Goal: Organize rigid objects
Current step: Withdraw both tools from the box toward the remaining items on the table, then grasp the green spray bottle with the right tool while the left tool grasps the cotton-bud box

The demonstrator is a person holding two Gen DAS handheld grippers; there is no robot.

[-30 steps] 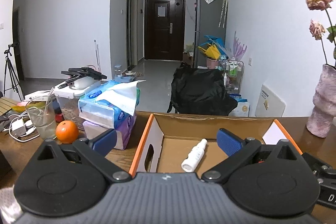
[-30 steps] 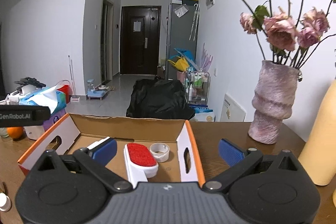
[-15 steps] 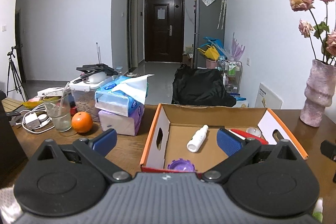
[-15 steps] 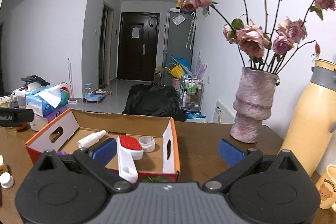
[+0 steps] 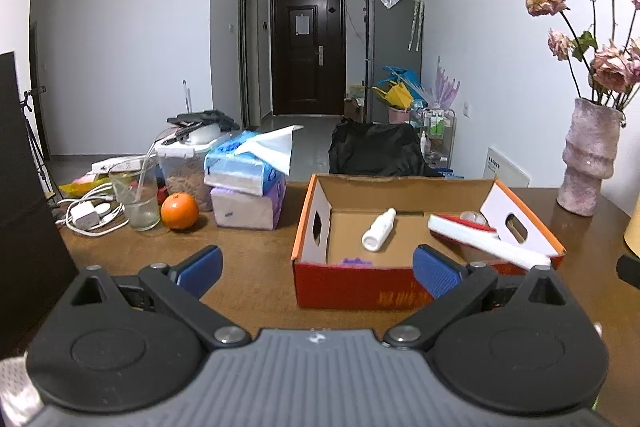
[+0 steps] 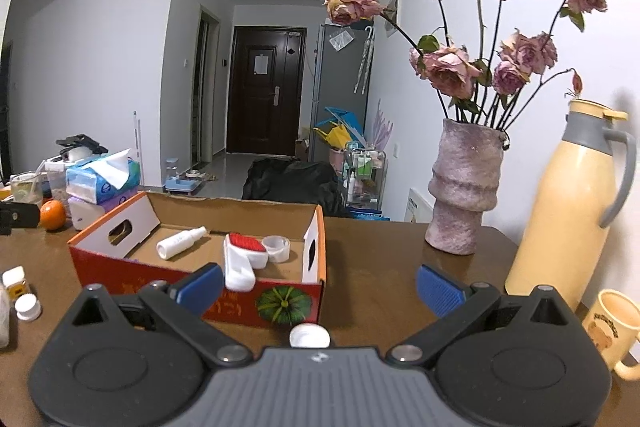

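An open cardboard box with a red front wall point(image 5: 384, 293) point(image 6: 240, 301) stands on the brown table. Inside lie a white spray bottle point(image 5: 378, 230) point(image 6: 180, 243), a white lint brush with a red pad point(image 5: 480, 239) point(image 6: 242, 259), a clear tape roll point(image 6: 276, 247) and a purple item point(image 5: 354, 261). My left gripper point(image 5: 318, 267) is open and holds nothing, just in front of the box. My right gripper point(image 6: 320, 285) is also open and holds nothing, by the box's right front corner. A white cap point(image 6: 310, 335) lies on the table between its fingers. Small white-capped bottles point(image 6: 22, 293) stand to the left.
Left of the box are stacked tissue packs point(image 5: 248, 187), an orange point(image 5: 179, 211), a glass point(image 5: 136, 197) and white chargers point(image 5: 86, 215). To the right stand a pink vase of dried roses point(image 6: 464, 187), a yellow thermos point(image 6: 568, 211) and a mug point(image 6: 610, 327).
Both grippers have drawn back from over the box toward the table's near side, so the box's red front wall now shows. Both stayed open.
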